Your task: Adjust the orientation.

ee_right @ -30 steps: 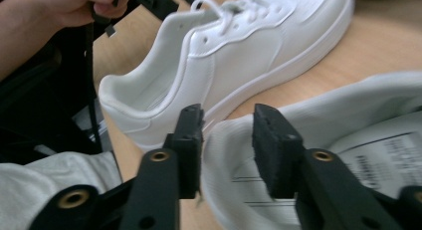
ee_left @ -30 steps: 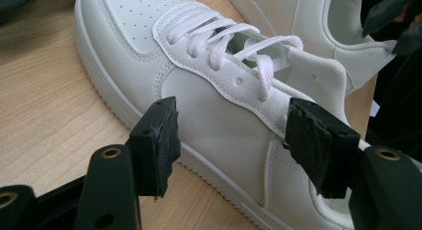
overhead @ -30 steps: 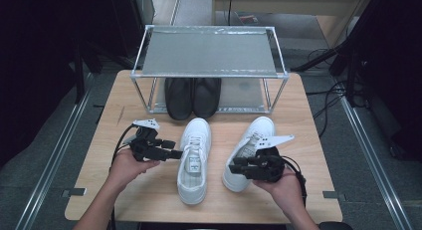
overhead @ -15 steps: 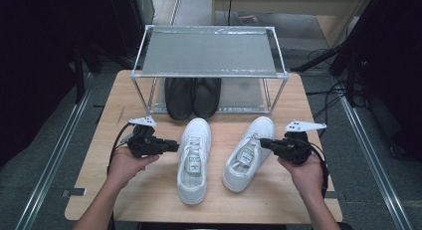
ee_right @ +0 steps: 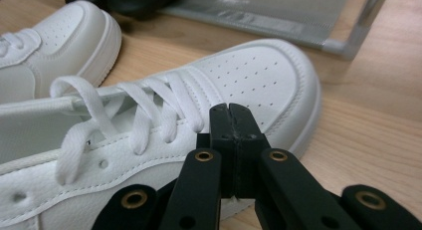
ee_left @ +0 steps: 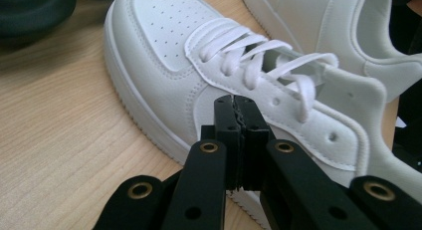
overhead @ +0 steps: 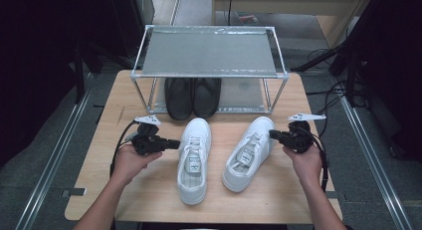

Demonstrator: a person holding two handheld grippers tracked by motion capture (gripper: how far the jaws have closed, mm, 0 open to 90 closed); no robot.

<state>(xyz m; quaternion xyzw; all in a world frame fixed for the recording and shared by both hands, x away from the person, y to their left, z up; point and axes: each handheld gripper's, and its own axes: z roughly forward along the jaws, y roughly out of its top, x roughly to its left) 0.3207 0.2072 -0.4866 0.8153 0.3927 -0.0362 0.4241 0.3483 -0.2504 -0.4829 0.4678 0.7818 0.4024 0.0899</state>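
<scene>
Right now I have both grippers down at the wooden table (overhead: 149, 200), one on each outer side of the pair of white sneakers. My left gripper (overhead: 175, 144) sits just beside the outer flank of the left white sneaker (overhead: 194, 158); its jaws have just been closing and now stand pressed together with nothing between them, the tips level with the lace eyelets in the left gripper view (ee_left: 234, 103). My right gripper (overhead: 271, 134) points at the outer side of the right white sneaker (overhead: 249, 153), jaws likewise pressed flat against each other and empty, their tips in front of the sneaker's side near the toe box in the right gripper view (ee_right: 230, 110). Whether either tip actually touches the leather I cannot tell. The two sneakers lie side by side in the middle of the table, toes toward the metal shoe rack (overhead: 211, 53), the right one angled slightly outward. A pair of black shoes (overhead: 193, 95) stands on the rack's lower shelf, just behind the white toes.
</scene>
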